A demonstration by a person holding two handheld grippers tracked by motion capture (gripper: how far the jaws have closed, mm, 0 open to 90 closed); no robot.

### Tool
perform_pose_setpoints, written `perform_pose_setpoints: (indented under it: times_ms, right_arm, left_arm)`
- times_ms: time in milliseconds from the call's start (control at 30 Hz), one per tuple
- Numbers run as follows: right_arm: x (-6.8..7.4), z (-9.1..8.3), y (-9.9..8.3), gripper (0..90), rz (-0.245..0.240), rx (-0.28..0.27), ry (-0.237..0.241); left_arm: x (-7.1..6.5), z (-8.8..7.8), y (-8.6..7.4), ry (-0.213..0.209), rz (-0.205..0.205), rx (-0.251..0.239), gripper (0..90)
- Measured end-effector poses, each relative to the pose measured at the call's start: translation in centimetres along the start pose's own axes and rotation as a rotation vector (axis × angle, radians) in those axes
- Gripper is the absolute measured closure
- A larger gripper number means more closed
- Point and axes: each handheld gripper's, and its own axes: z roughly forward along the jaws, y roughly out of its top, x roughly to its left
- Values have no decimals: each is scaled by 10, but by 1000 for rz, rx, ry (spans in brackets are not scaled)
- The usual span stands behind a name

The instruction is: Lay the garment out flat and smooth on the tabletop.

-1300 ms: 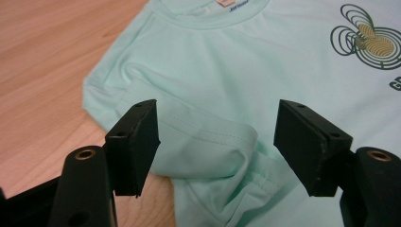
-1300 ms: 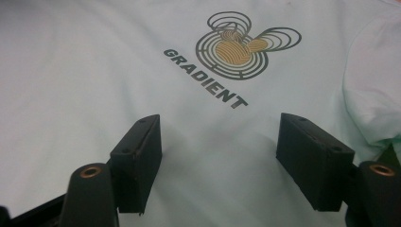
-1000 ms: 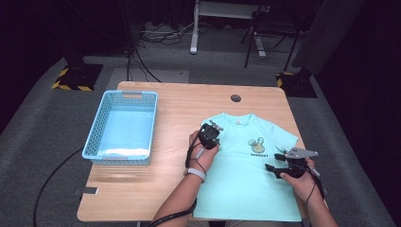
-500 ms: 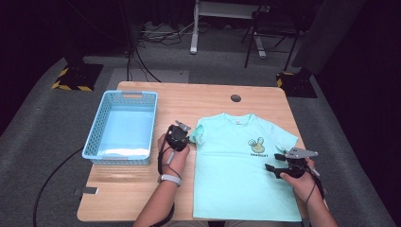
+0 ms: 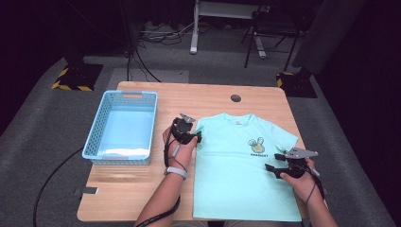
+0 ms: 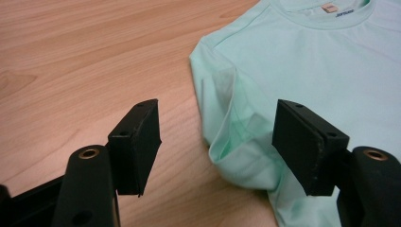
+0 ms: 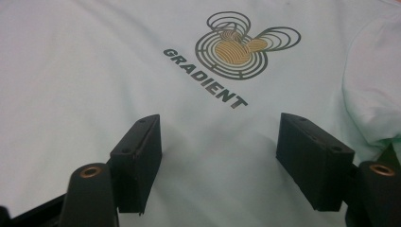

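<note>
Left gripper (image 5: 197,137) has slid off the mint t-shirt (image 5: 241,165) to its left sleeve edge, sleeve now pulled out flat; its jaws have just been opening, spread with the crumpled sleeve (image 6: 236,137) lying loose between them, pads not touching, wood table (image 6: 85,52) under the left jaw; right gripper (image 5: 270,169) unmoved, jaws spread, hovering over shirt front just below the GRADIENT print (image 7: 236,47)

Bright table, dark surroundings, soft focus

Shirt (image 5: 236,165): I see it flat on table (image 5: 137,198), right half.
Basket (image 5: 124,126): left of shirt.
</note>
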Motion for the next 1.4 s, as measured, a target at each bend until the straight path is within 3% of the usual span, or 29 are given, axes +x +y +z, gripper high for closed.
perform_pose_setpoints:
  times_ms: [67, 167, 267, 333, 400, 567, 633, 700, 767, 867, 933, 1133, 1267, 1367, 1400]
  right_arm:
    - [0, 0, 0, 321, -1, 0, -1]
    - [0, 0, 0, 321, -2, 0, -1]
    - [0, 0, 0, 321, -2, 1, -2]
    - [0, 0, 0, 321, -2, 1, -2]
    - [0, 0, 0, 321, -3, 0, -1]
    - [0, 0, 0, 321, -3, 1, -1]
    - [0, 0, 0, 321, -2, 0, 0]
    - [0, 0, 0, 321, -1, 1, 0]
    - [0, 0, 0, 321, -1, 0, 0]
    - [0, 0, 0, 322, 0, 1, 1]
    - [0, 0, 0, 322, 0, 0, 3]
    - [-1, 0, 0, 322, -1, 0, 3]
    - [-1, 0, 0, 321, -2, 0, 3]
    - [0, 0, 0, 321, -2, 0, 3]
    - [0, 0, 0, 322, -2, 0, 2]
  left_arm:
    - [-1, 7, 5, -9, 10, 11, 329]
    - [-2, 20, 9, -24, 23, 57, 419]
    - [-2, 28, 9, -25, 53, 109, 607]
    - [-3, 28, 8, -16, 70, 115, 793]
    - [-4, 22, 7, 6, 77, 91, 860]
    - [8, -5, 5, 66, 31, -3, 869]
    - [17, -18, 2, 132, 1, -39, 870]
    - [26, -25, -2, 183, -19, -54, 806]
    - [31, -30, -7, 196, -34, -52, 758]
    - [29, -31, -11, 176, -29, -50, 656]
    - [24, -29, -12, 135, -25, -48, 588]
    - [-1, -21, -15, 53, 18, -47, 449]
    - [-3, -7, -17, 41, 44, 17, 464]
    - [-3, -2, -23, 31, 48, 68, 560]
    - [-5, -4, -26, 30, 73, 79, 608]
